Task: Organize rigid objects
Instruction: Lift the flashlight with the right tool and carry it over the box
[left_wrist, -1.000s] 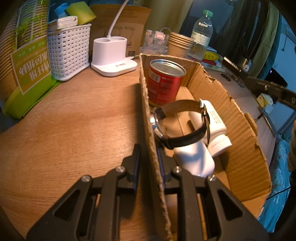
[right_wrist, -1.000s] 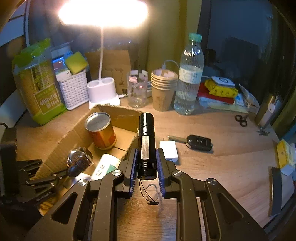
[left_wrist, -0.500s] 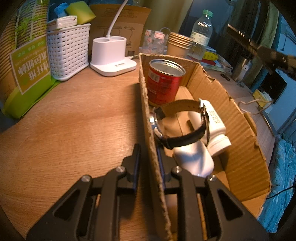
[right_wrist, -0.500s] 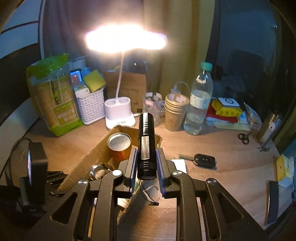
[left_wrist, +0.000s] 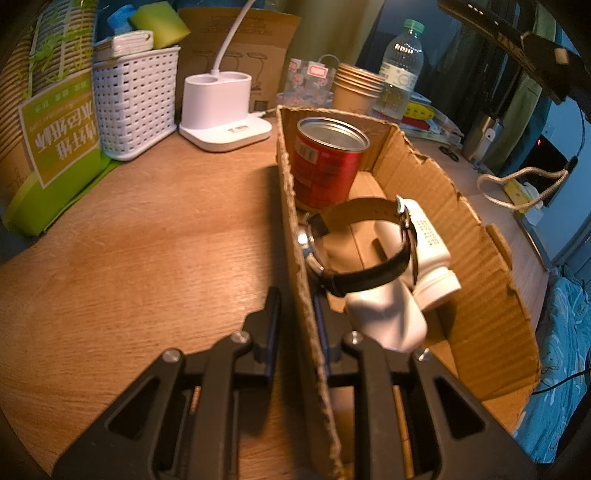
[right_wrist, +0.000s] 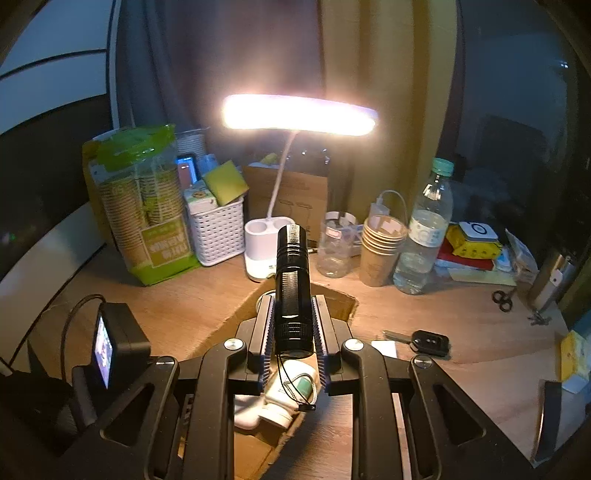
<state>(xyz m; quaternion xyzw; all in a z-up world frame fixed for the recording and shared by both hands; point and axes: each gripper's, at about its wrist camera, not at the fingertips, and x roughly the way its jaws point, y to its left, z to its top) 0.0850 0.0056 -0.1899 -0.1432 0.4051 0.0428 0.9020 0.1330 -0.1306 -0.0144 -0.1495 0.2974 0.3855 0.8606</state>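
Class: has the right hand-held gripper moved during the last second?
Yes. The right hand-held gripper rose, carrying the torch; the desk lamp sits lower in view.

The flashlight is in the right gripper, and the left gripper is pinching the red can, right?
Not quite. The left gripper pinches the cardboard box wall, not the red can, as the left wrist view shows. The right gripper does hold the flashlight.

Both tools are matte black plastic: the left gripper and right gripper show triangular cut-outs, round silver screws, and blue ribbed pads lining the fingers.
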